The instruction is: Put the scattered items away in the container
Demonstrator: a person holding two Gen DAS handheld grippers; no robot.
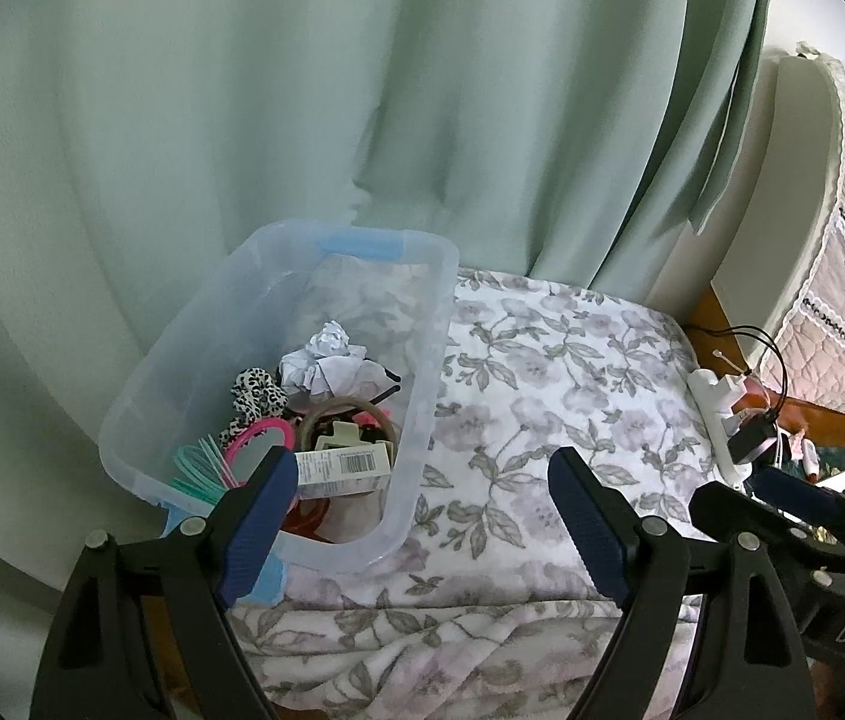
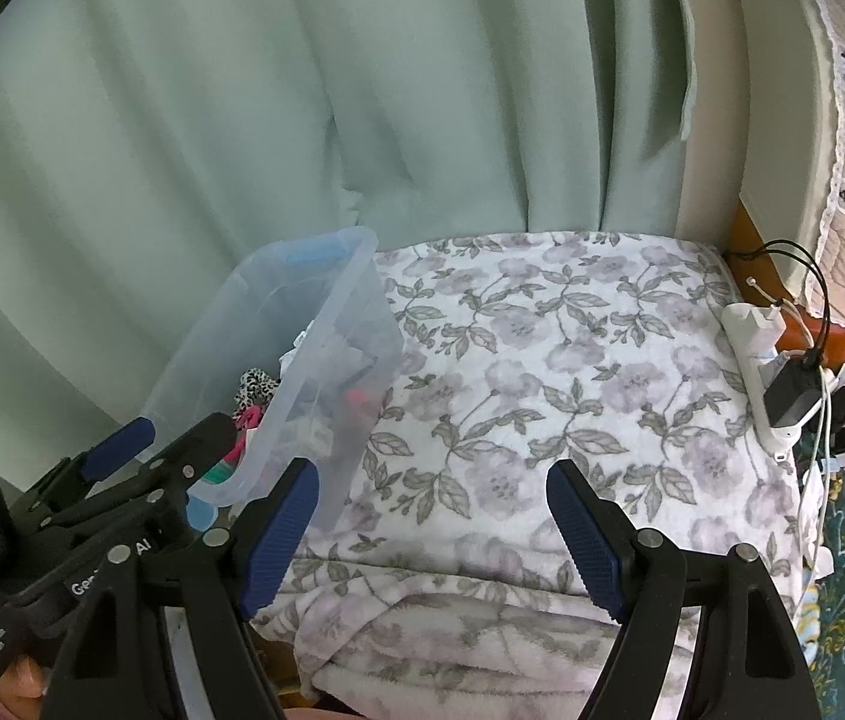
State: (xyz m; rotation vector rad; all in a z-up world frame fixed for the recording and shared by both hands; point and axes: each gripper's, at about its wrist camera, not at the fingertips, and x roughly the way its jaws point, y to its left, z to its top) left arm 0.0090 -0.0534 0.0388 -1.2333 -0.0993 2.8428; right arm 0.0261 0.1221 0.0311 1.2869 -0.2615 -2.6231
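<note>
The container (image 1: 194,360), a clear plastic box with blue clips, sits at the far left of the floral blanket (image 1: 542,372) that covers the surface, close against the green curtain (image 1: 362,90). Inside it lie a crumpled white paper ball (image 1: 326,354), a leopard-print scrunchie (image 1: 257,393), a pink round mirror (image 1: 260,438), green and pink straws or sticks (image 1: 200,471), a brown hair band (image 1: 344,411), a pale claw clip (image 1: 341,435) and a small barcoded carton (image 1: 344,468).

No loose item shows on the blanket in either view, so the gathering looks finished or nearly so. The next move would be a check of the blanket's edges for anything left, or drawing back.

The left hand-held gripper (image 1: 422,510) stands with jaws wide and nothing between them, hovering at the box's near right corner. The right hand-held gripper (image 2: 431,516) is likewise wide and empty, over bare blanket to the right of the box. A power strip (image 2: 764,360) with a charger lies at the far right edge.
</note>
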